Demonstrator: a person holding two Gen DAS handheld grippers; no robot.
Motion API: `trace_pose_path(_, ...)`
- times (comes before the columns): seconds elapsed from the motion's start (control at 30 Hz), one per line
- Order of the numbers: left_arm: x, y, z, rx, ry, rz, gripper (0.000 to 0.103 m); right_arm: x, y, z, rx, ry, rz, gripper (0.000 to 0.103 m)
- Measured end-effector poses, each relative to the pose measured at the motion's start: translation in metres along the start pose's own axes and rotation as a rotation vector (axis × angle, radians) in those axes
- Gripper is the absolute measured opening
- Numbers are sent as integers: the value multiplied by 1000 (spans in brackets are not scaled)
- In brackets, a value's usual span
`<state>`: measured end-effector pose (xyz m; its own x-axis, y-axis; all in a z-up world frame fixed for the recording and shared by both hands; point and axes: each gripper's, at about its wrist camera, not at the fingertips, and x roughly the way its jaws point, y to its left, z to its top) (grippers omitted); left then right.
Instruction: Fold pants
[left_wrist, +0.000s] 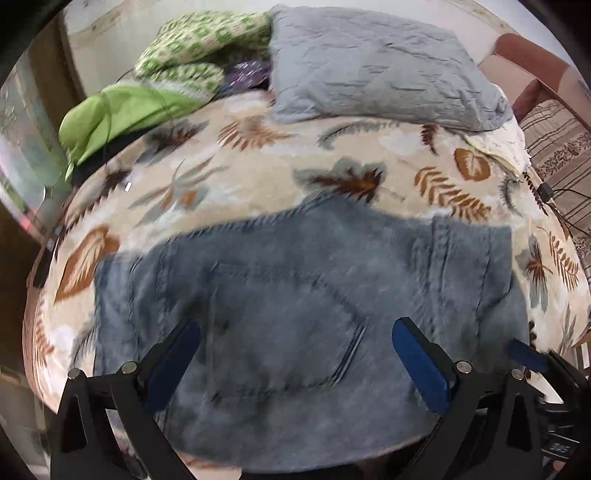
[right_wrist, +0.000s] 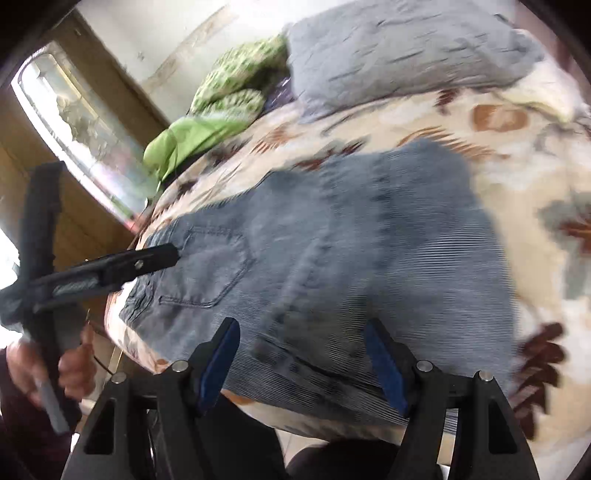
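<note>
Pants (left_wrist: 288, 295) near bed edge (right_wrist: 258, 410); right tool (right_wrist: 301, 363) agape

A leaf-patterned blanket (left_wrist: 258, 155) covers the bed, with a wrinkled grey pillow (left_wrist: 376, 66) at its far end beside a heap of green patterned cloth (left_wrist: 192, 48) and plain green fabric (left_wrist: 122, 110).

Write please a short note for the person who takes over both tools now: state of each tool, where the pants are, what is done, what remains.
Left tool: open, empty, above the jeans.
Right tool: open, nothing between its pads, over the near edge of the jeans.
Jeans lie folded in a compact stack on the leaf-print blanket, back pocket up.
Left: check edges, perhaps one more fold; blur hides detail.
</note>
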<state>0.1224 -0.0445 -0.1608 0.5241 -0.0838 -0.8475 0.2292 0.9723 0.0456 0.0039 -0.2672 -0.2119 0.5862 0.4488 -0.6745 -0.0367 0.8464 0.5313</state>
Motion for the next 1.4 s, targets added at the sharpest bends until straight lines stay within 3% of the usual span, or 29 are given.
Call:
trace_pose_path(0.1, 11, -27, 21, 40, -9, -2, 103, -18, -24, 4, 56, -62, -35, 72)
trace_pose_path(0.2, 33, -54, 34, 80, 26, -7, 103, -26, -44, 5, 93, -87, -87, 60)
trace_pose_path(0.23, 40, -61, 35, 87, 49, -8, 103, -31, -50, 4, 107, -91, -91, 55)
trace_pose_path(0.43, 70, -89, 8, 93, 185, -70, 100, -30, -63, 2, 93, -98, -162, 49)
trace_pose_path(0.6, 72, -91, -8, 59, 197, -144, 64, -26, -72, -2, 117, -94, -144, 49)
trace_pose_path(0.67, 68, -94, -8, 51, 197, -191, 36, -19, -75, -7, 128, -62, -137, 49)
trace_pose_path(0.77, 60, -104, -12, 88, 169, -187, 24, -11, -77, -14, 135, -21, -144, 49)
trace_pose_path(0.9, 53, -94, -15, 52, 163, -237, 19, -21, -71, -8, 99, -52, -168, 49)
trace_pose_path(1.13, 31, -75, -25, -41, 145, -282, 16, -28, -46, 48, 23, -119, -158, 49)
trace_pose_path(1.27, 27, -71, -29, -51, 135, -277, 16, 3, -28, 72, -34, -73, -137, 49)
trace_pose_path(1.4, 32, -67, -30, -48, 141, -259, 20, 64, -24, 82, -26, 74, -144, 43)
